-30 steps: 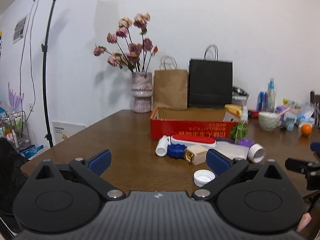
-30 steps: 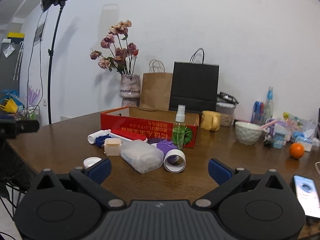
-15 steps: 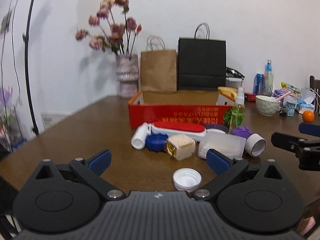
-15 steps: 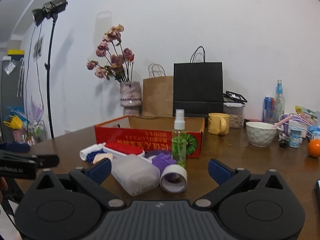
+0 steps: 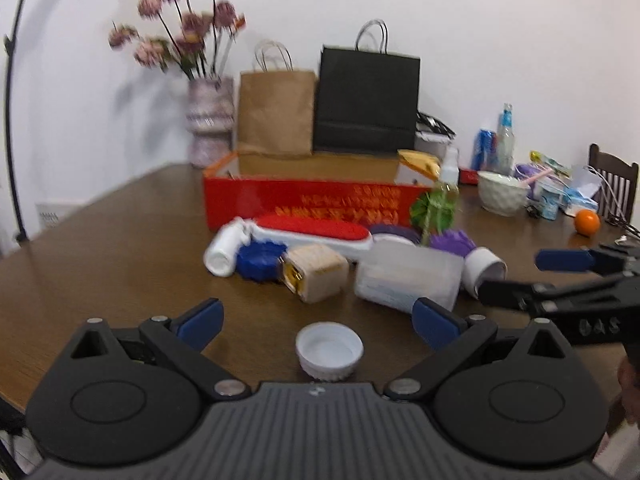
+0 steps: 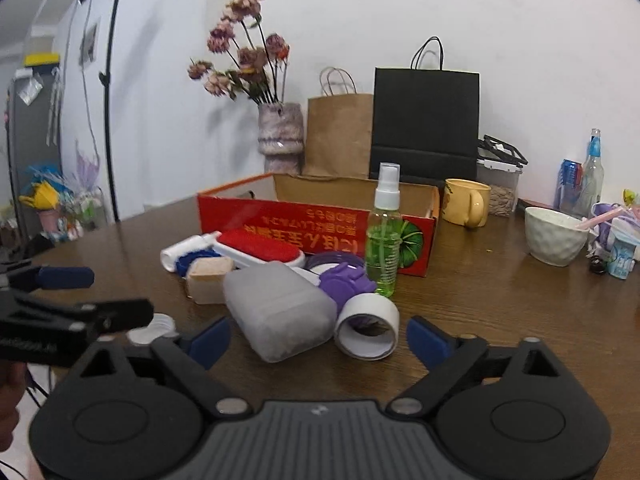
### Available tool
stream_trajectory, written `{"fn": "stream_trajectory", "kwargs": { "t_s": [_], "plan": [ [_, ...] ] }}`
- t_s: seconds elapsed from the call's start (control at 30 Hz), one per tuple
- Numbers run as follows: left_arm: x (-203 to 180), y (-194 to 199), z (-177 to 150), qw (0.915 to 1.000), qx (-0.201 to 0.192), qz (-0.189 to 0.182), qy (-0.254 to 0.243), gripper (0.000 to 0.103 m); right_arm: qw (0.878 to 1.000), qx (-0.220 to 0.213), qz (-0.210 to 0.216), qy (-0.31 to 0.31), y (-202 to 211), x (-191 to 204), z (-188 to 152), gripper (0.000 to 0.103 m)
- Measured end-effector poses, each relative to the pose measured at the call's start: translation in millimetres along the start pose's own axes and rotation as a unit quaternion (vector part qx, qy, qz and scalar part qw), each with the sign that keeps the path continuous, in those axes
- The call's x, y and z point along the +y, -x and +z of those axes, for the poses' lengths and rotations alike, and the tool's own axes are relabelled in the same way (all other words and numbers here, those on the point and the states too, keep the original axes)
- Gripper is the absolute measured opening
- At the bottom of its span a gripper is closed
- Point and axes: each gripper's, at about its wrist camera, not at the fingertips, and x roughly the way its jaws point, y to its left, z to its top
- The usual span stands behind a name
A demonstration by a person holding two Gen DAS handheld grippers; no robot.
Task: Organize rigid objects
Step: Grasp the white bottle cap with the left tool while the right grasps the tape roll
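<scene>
Right wrist view | frosted, rounded plastic box (image 6: 280,312) beside white tape ring (image 6: 367,331) on glossy wooden bench (image 6: 500,304); right gripper (image 6: 318,340) fingers just narrowing, released, clasping nothing | left gripper (image 5: 316,320) fingers spread, empty

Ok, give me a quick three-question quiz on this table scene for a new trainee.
1. True or false: the green spray bottle lies on its side.
2. What sits nearest in front of the left gripper: A) orange B) white cap C) mug?
3. The red box stands in front of two paper ____.

Key: 1 false, it stands upright. 2 B. 3 bags.
</scene>
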Motion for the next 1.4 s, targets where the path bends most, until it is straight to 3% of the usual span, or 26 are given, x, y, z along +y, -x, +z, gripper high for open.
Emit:
{"fn": "stream_trajectory", "kwargs": {
  "t_s": [0.2, 0.33, 0.43, 0.57, 0.6, 0.67, 0.73, 0.8, 0.83, 0.97, 1.07, 1.13, 1.23, 1.4],
  "plan": [
    [-0.2, -20.2, -3.3, 0.9992, 0.029, 0.013, -0.025, 0.069, 0.999, 0.026, -0.028, -0.022, -27.6, -16.3, 11.1, 0.064],
    [2.9, -25.3, -7.4, 0.9988, 0.042, 0.014, -0.022, 0.056, 0.997, 0.047, -0.038, -0.038, -42.2, -25.9, 11.9, 0.047],
    [1.6, -25.8, -11.9, 0.9982, 0.050, 0.015, -0.030, 0.049, 0.996, 0.059, -0.034, -0.051, -46.7, -30.8, 7.4, 0.046],
    [-0.5, -22.7, -12.7, 0.9983, 0.046, 0.009, -0.034, 0.013, 0.996, 0.054, -0.029, -0.064, -41.5, -32.3, 2.7, 0.044],
    [-1.4, -21.9, -12.5, 0.9985, 0.043, 0.007, -0.034, 0.011, 0.996, 0.049, -0.028, -0.065, -38.0, -31.7, 2.1, 0.044],
    [-4.2, -20.0, -12.0, 0.9987, 0.034, 0.011, -0.037, 0.010, 0.997, 0.041, -0.027, -0.065, -29.5, -29.6, 1.5, 0.044],
    [-7.7, -16.6, -10.4, 0.9988, 0.025, 0.016, -0.039, 0.017, 0.997, 0.033, -0.022, -0.067, -19.3, -27.5, -0.6, 0.043],
    [-10.9, -12.4, -8.9, 0.9988, 0.009, 0.024, -0.042, 0.066, 0.997, 0.026, -0.014, -0.070, -9.0, -25.1, -4.1, 0.043],
    [-13.9, -11.9, -7.4, 0.9985, 0.003, 0.025, -0.049, 0.072, 0.997, 0.025, -0.009, -0.071, -4.8, -23.2, -6.1, 0.044],
    [-27.9, -24.4, 2.2, 0.9973, 0.002, 0.022, -0.070, 0.073, 0.997, 0.024, 0.013, -0.068, 3.8, -17.1, -11.1, 0.043],
    [-35.0, -45.1, 9.7, 0.9968, 0.034, 0.030, -0.066, 0.072, 0.997, 0.020, 0.023, -0.065, 4.6, -14.1, -11.5, 0.043],
    [-33.7, -57.6, 11.3, 0.9965, 0.057, 0.031, -0.054, 0.067, 0.997, 0.019, 0.027, -0.065, 4.2, -14.4, -11.3, 0.043],
    [-28.3, -67.9, 11.1, 0.9967, 0.071, 0.031, -0.025, 0.044, 0.997, 0.017, 0.031, -0.067, 3.7, -17.2, -11.8, 0.043],
    [-26.3, -59.8, 10.8, 0.9978, 0.051, 0.035, -0.021, 0.041, 0.997, 0.014, 0.032, -0.071, 6.0, -18.4, -13.7, 0.043]
  ]
}}
